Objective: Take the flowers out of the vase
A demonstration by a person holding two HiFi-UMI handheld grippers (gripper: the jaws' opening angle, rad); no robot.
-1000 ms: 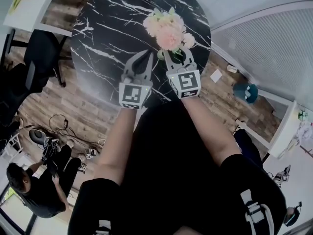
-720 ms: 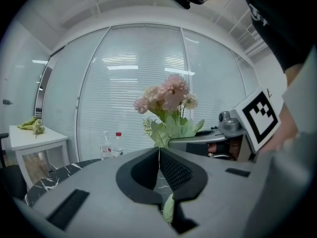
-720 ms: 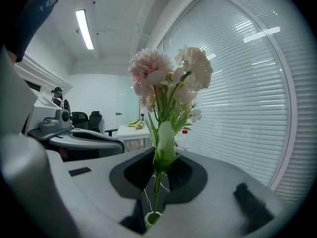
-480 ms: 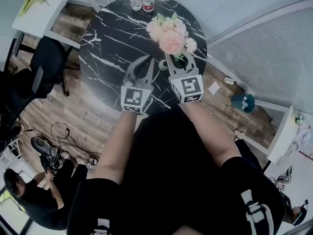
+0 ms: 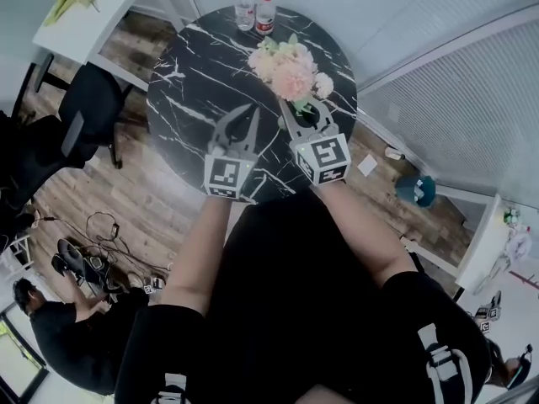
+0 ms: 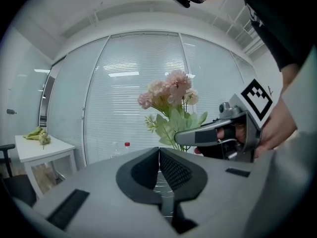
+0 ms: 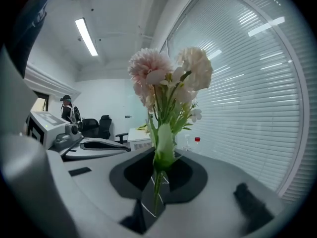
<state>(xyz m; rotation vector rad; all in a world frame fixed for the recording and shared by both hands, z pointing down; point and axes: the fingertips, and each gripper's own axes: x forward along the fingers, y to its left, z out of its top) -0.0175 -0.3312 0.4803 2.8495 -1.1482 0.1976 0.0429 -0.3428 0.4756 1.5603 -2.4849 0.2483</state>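
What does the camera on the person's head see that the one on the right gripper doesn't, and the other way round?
Only the head view shows the whole round black marble table, the wooden floor and a person sitting on it. Only the right gripper view shows the ceiling light strip and, close up, the right hand-held gripper shut on the stems of the flowers. Both show those pink flowers, the left hand-held gripper and a red-capped bottle.

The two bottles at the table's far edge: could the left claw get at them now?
Probably yes: the left claw is shut and empty, with bare table between it and the bottles; the flowers stand off to its side.
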